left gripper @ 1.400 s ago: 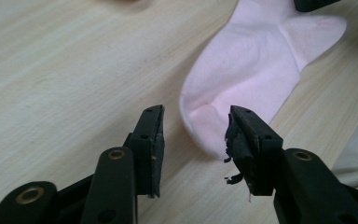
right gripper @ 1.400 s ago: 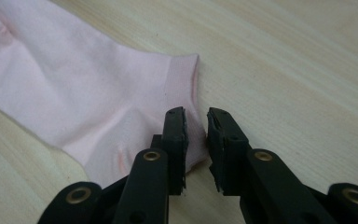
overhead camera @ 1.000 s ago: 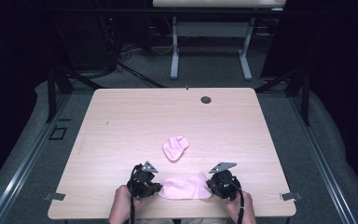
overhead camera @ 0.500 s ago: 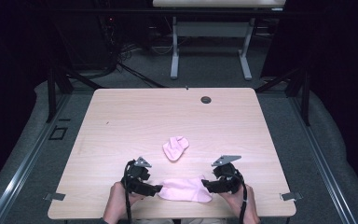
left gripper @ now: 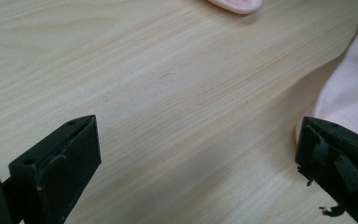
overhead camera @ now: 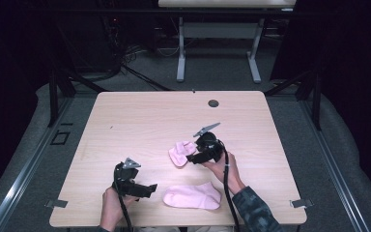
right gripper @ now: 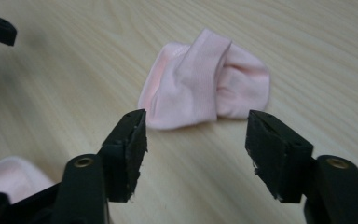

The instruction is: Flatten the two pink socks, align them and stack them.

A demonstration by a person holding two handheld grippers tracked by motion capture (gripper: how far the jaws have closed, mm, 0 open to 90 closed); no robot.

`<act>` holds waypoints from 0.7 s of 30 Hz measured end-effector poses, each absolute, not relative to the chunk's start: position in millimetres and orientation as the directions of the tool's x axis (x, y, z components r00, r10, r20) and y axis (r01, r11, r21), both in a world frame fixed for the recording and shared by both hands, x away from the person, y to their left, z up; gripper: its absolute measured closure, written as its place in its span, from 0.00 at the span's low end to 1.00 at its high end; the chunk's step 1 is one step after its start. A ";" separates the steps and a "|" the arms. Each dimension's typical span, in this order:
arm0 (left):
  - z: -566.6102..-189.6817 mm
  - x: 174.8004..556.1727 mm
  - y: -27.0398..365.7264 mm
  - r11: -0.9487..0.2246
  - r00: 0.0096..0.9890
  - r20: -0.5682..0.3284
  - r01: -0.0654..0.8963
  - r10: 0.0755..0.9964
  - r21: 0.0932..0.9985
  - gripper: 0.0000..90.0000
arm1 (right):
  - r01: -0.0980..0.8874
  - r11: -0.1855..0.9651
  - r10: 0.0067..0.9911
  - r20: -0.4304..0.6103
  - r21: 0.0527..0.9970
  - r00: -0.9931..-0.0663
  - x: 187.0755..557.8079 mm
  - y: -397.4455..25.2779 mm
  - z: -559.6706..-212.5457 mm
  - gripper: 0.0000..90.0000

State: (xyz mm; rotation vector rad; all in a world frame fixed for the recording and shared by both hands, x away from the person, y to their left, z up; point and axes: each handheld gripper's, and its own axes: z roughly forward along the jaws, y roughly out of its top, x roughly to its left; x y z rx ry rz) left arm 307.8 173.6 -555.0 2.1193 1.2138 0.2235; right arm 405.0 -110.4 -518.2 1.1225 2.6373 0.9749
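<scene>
On the table [overhead camera: 125, 121], the flat sock [overhead camera: 192, 195] lies near the front edge, at three o'clock from the left gripper [overhead camera: 147, 189], whose jaws gape wide and empty. The folded sock [overhead camera: 179, 152] sits at nine o'clock, just beside the right gripper [overhead camera: 192, 157], jaws wide apart, holding nothing.

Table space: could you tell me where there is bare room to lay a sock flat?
The table is bare from its far edge to the crumpled sock. Crowded: the near edge, around the flat sock and left gripper.
</scene>
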 end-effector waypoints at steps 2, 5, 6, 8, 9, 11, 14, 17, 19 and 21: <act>-555.3 307.9 173.9 -0.333 0.548 -0.176 0.701 0.818 0.631 0.00 | 0.609 0.522 0.681 0.138 0.597 -0.719 410.9 -105.4 -520.7 0.50; -555.3 308.5 175.9 -0.328 0.544 -0.176 0.700 0.821 0.634 0.00 | 0.649 0.523 0.696 0.163 0.552 -0.699 431.1 -89.2 -532.4 0.56; -555.3 308.5 176.2 -0.323 0.539 -0.178 0.703 0.823 0.634 0.00 | 0.662 0.521 0.704 0.167 0.538 -0.690 434.5 -86.2 -535.6 0.56; -555.3 309.3 177.9 -0.324 0.540 -0.178 0.702 0.822 0.635 0.01 | 0.681 0.521 0.707 0.188 0.515 -0.682 440.0 -80.9 -542.8 0.65; -555.4 309.5 178.4 -0.321 0.539 -0.181 0.703 0.823 0.634 0.02 | 0.683 0.531 0.706 0.183 0.501 -0.684 441.7 -78.4 -545.8 0.74; -556.2 310.3 179.4 -0.322 0.540 -0.183 0.704 0.821 0.633 0.03 | 0.692 0.530 0.710 0.191 0.490 -0.678 441.8 -73.6 -552.8 0.90; -556.7 311.0 180.0 -0.326 0.544 -0.185 0.704 0.818 0.630 0.05 | 0.672 0.552 0.698 0.168 0.493 -0.696 440.6 -72.5 -553.2 0.93; -555.8 312.1 180.6 -0.315 0.536 -0.183 0.702 0.824 0.639 0.08 | 0.640 0.554 0.683 0.148 0.533 -0.715 430.0 -73.7 -539.4 0.94; -553.5 313.8 180.4 -0.323 0.542 -0.176 0.696 0.822 0.641 0.10 | 0.604 0.578 0.659 0.122 0.549 -0.742 420.5 -76.9 -525.6 0.94; -551.6 315.4 177.3 -0.335 0.553 -0.161 0.684 0.818 0.648 0.11 | 0.580 0.569 0.648 0.116 0.584 -0.753 409.5 -80.5 -512.9 0.94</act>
